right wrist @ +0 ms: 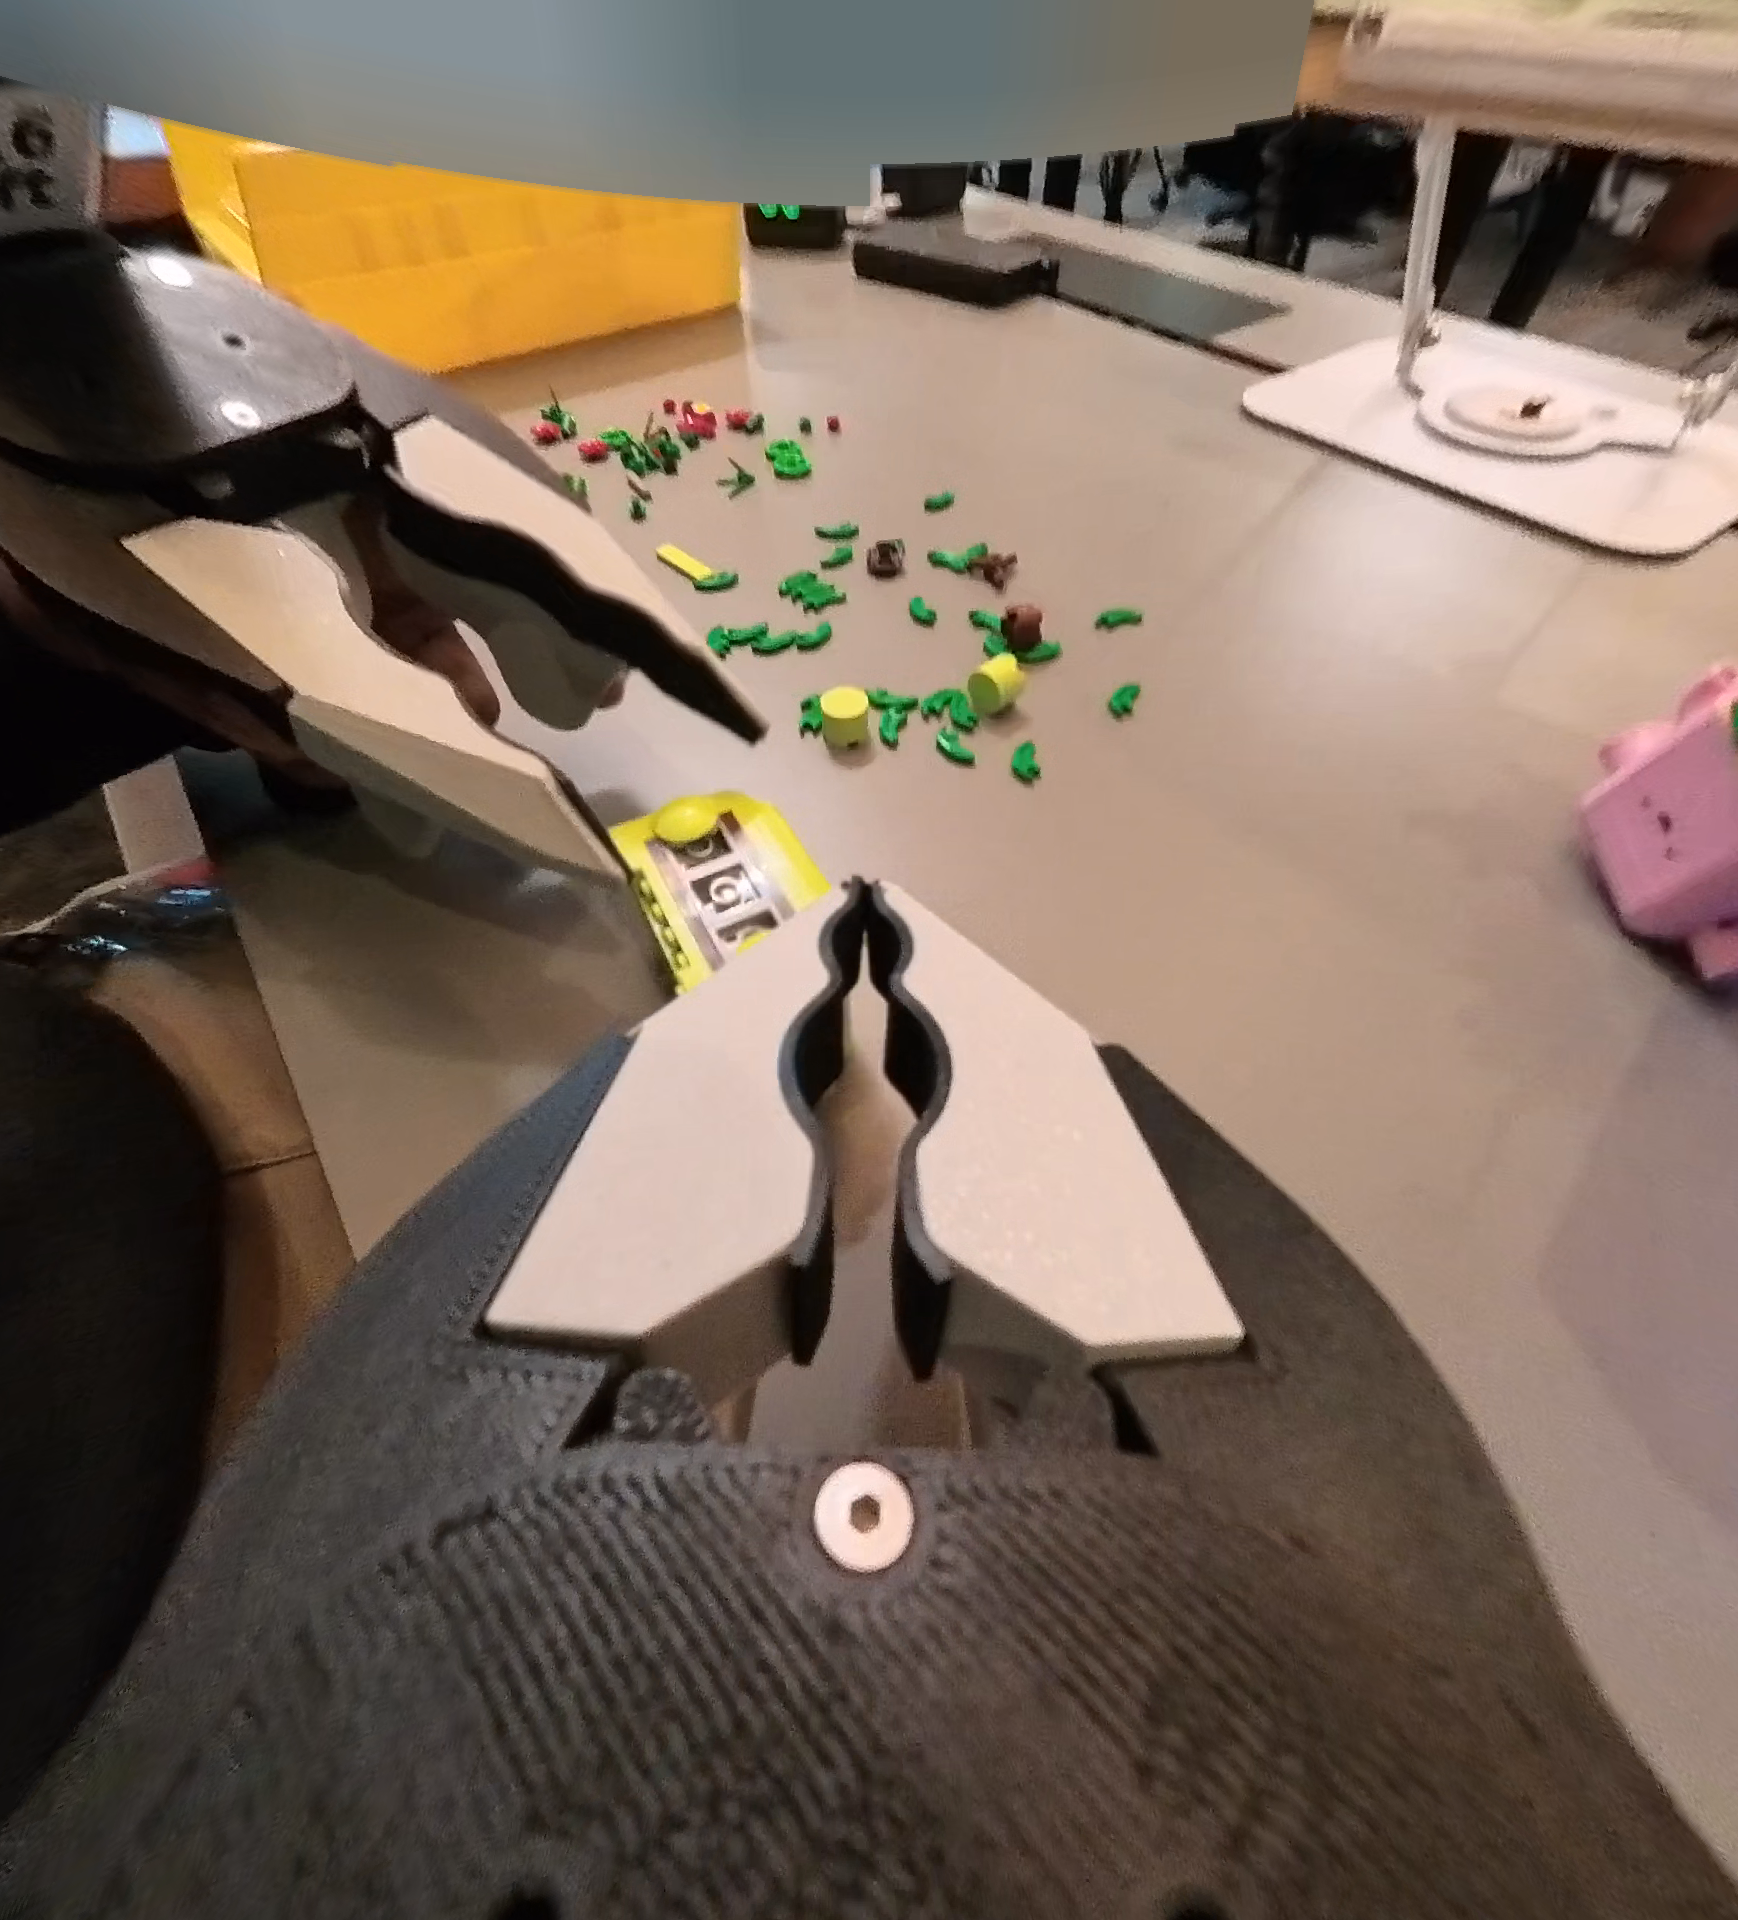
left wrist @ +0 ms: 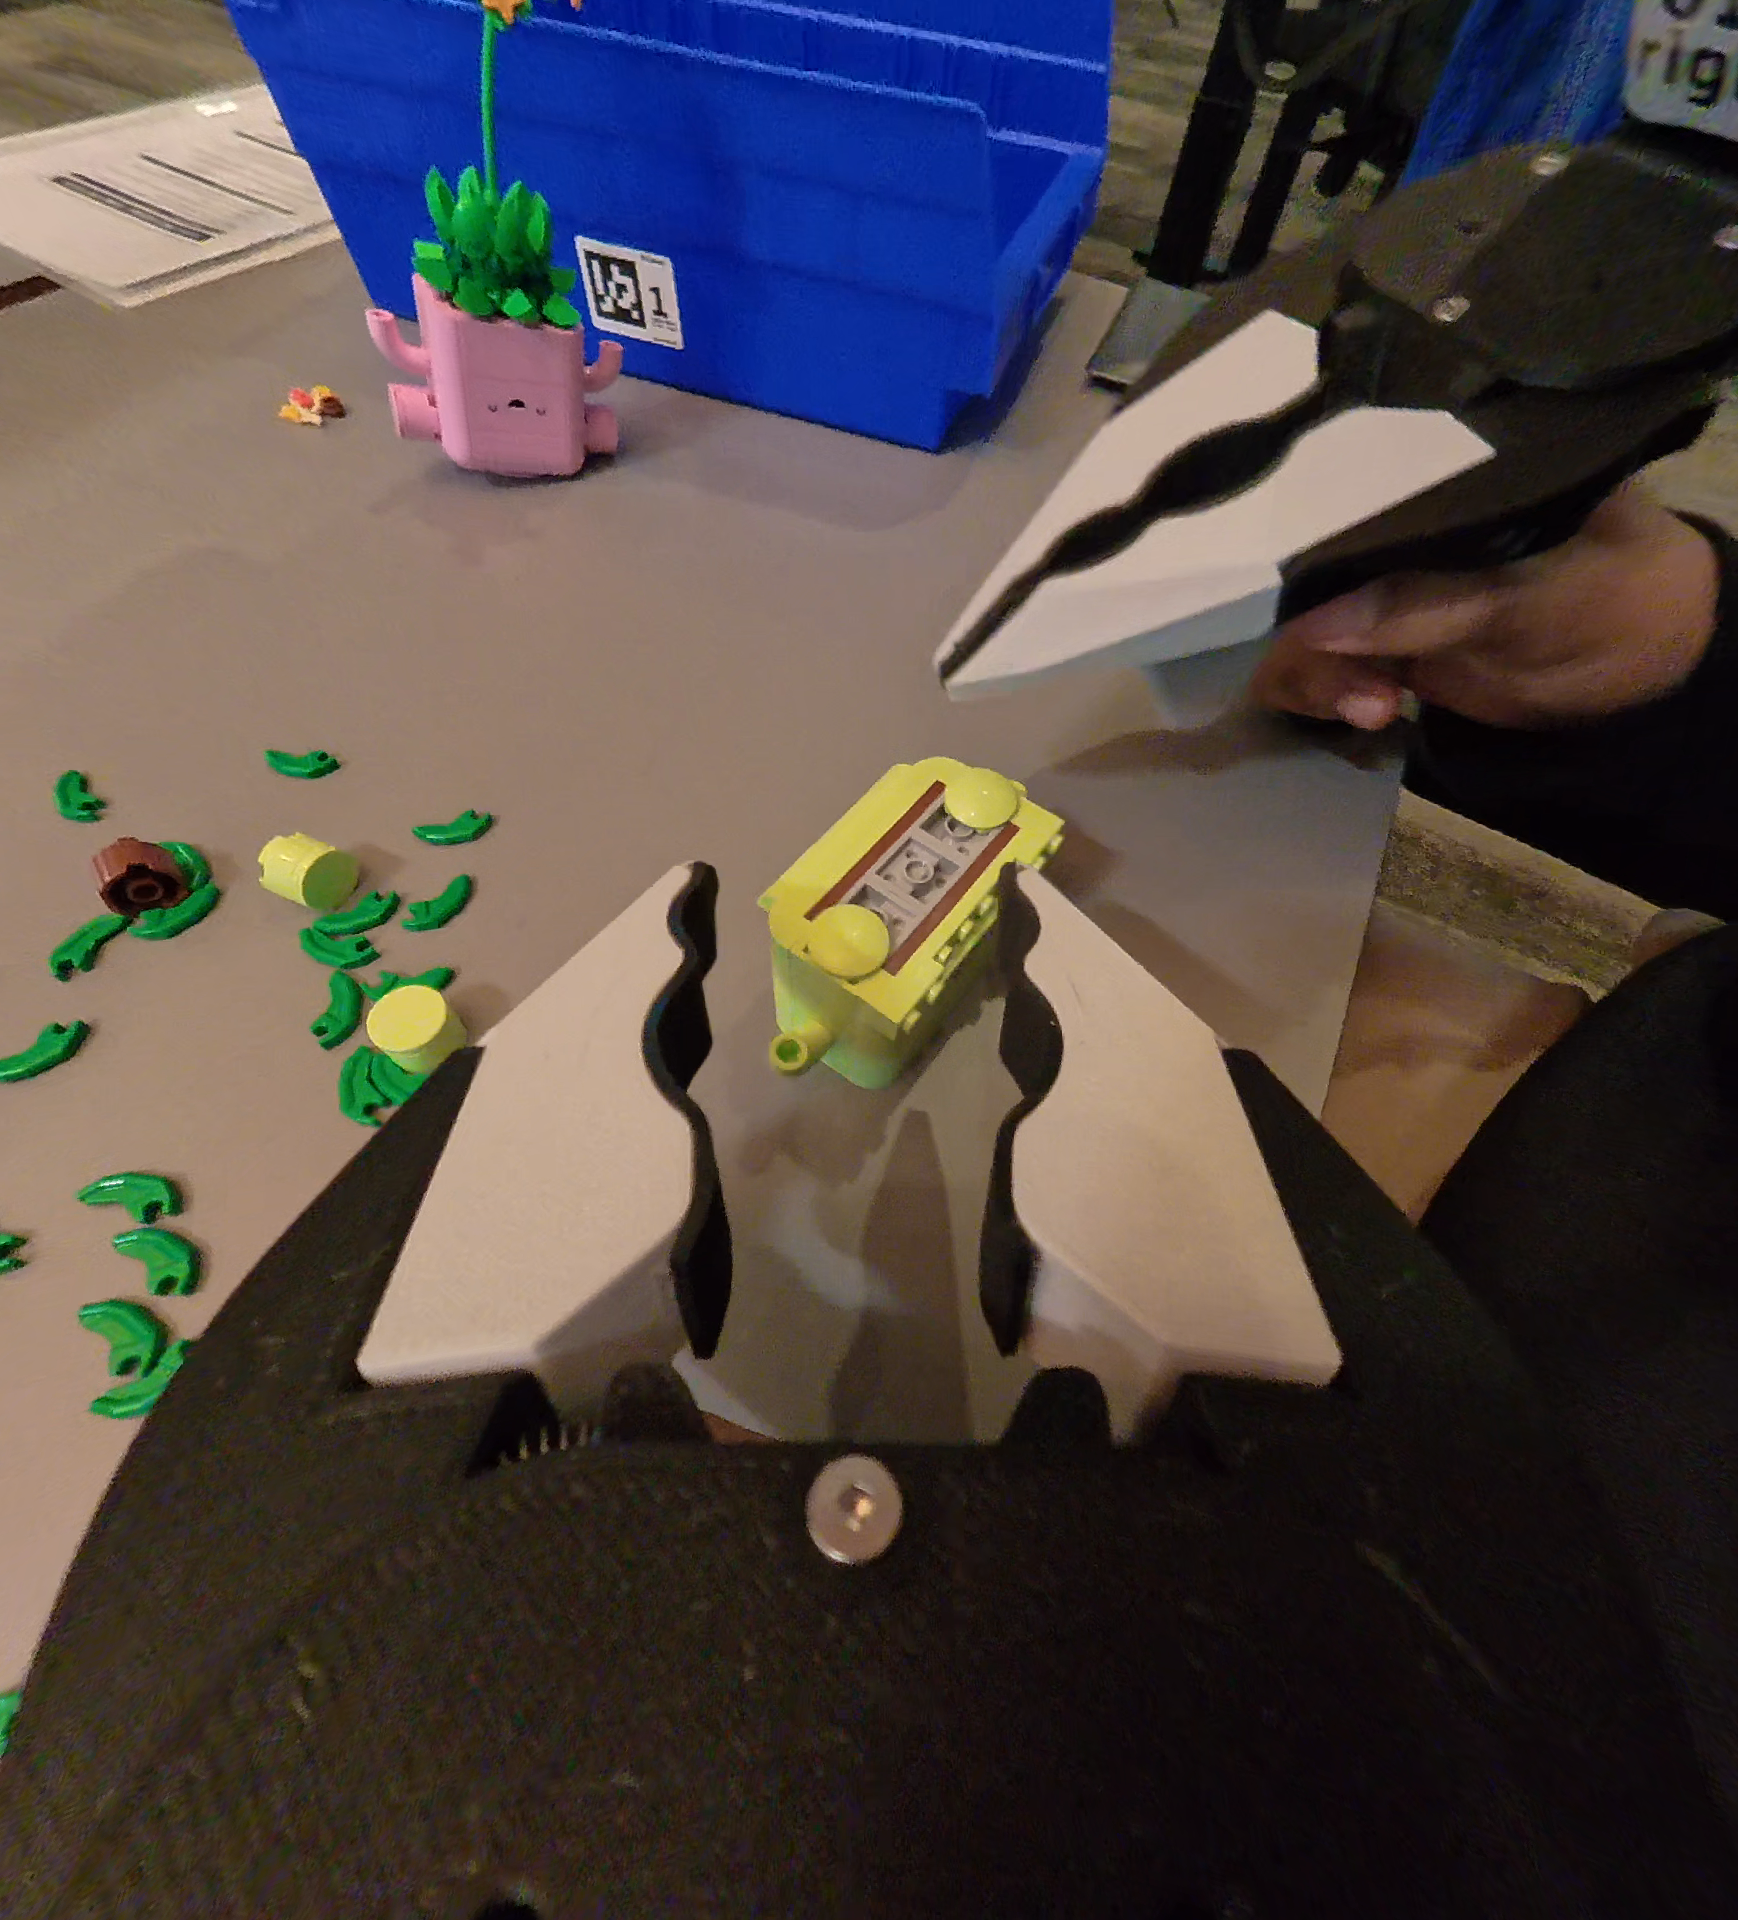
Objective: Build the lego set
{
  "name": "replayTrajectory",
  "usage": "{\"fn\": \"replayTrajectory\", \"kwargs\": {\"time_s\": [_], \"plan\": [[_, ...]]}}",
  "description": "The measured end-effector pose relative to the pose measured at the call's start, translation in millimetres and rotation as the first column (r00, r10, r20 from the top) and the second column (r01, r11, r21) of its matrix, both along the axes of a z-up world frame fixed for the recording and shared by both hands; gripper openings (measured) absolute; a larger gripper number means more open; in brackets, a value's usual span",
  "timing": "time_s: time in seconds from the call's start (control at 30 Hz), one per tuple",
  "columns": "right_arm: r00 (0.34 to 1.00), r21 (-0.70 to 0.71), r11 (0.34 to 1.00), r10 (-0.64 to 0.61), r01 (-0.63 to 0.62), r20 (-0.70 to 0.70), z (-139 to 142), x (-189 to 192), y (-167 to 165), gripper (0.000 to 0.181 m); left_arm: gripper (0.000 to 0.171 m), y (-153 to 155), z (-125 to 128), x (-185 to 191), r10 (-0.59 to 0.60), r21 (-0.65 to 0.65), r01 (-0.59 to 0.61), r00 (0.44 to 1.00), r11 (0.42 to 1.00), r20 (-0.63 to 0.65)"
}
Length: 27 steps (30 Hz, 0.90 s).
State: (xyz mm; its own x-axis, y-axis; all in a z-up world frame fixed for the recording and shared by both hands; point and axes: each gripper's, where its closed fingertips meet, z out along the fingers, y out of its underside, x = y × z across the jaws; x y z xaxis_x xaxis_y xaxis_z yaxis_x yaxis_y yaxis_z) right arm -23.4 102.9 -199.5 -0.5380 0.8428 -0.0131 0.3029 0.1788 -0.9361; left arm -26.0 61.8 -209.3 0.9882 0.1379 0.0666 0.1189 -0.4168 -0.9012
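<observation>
On the grey table (left wrist: 636,644), progress looks like roughly halfway by my reading. Going left to right in the left wrist view: at about 9 o'clock lie scattered green leaf pieces (left wrist: 356,920), a brown round piece (left wrist: 132,876) and two loose lime cylinders (left wrist: 309,871), none of them attached to anything. At 11 o'clock a pink pot figure (left wrist: 501,390) stands finished, with green foliage and a tall flower stem, in front of a blue bin (left wrist: 792,187).

At centre sits the lime-yellow pot body (left wrist: 896,925), lying on the table with its grey studded middle exposed and two domed lime pieces on it; no leaves planted yet. The left tool (left wrist: 854,914) is spread wide, its fingers flanking the body's near end, apparently not yet gripping.

At 2 o'clock the right tool (left wrist: 958,660) hovers above the table, fingers pressed together and carrying nothing.

Left to do, I judge: foliage, limbs, flower.
</observation>
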Motion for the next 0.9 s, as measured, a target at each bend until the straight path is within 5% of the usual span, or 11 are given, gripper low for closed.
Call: {"fn": "replayTrajectory", "kwargs": {"time_s": [0.27,0.53,0.9], "plan": [[0.996,-0.105,0.994,-0.014,0.023,0.089,-3,10,-7,0.000,0.061,17,-5,-6,0.033,-0.020,-0.032,0.997,0.999,0.066],[0.997,-0.001,1.000,0.014,-0.014,0.082,-11,11,-17,0.000,0.062,20,-8,-9,0.042,-0.041,-0.039,0.996,0.998,0.084],[0.994,-0.032,0.999,0.017,-0.014,0.108,-12,10,-16,0.000,0.054,21,-15,-10,0.052,-0.083,-0.044,0.994,0.996,0.094]]}}
